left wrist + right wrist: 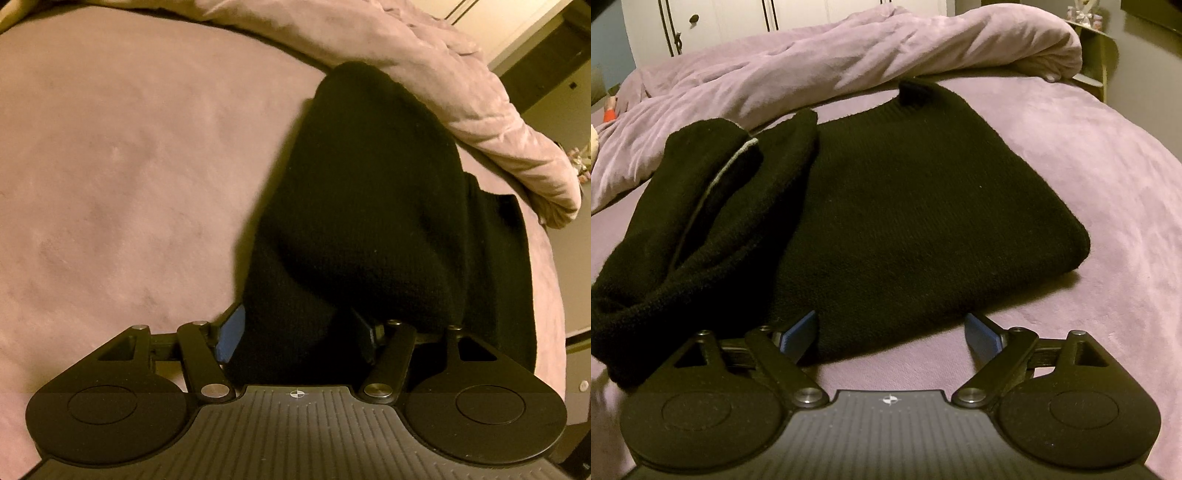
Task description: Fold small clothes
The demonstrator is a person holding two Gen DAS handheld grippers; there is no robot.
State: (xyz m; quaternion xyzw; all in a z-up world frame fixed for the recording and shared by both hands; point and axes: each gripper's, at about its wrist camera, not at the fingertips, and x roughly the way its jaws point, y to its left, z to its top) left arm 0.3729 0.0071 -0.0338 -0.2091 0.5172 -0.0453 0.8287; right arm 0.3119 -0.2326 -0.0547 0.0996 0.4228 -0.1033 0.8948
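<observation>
left claw [299, 332]: squeezing a bunch of the black sweater [369, 206] | right claw [891, 334]: wide open, holding nothing, at the sweater's near edge | sweater: lying on the purple bed [1089, 155]

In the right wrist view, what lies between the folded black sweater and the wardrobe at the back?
The rumpled lilac duvet lies heaped between the black sweater and the white wardrobe, seen in the right wrist view.
</observation>
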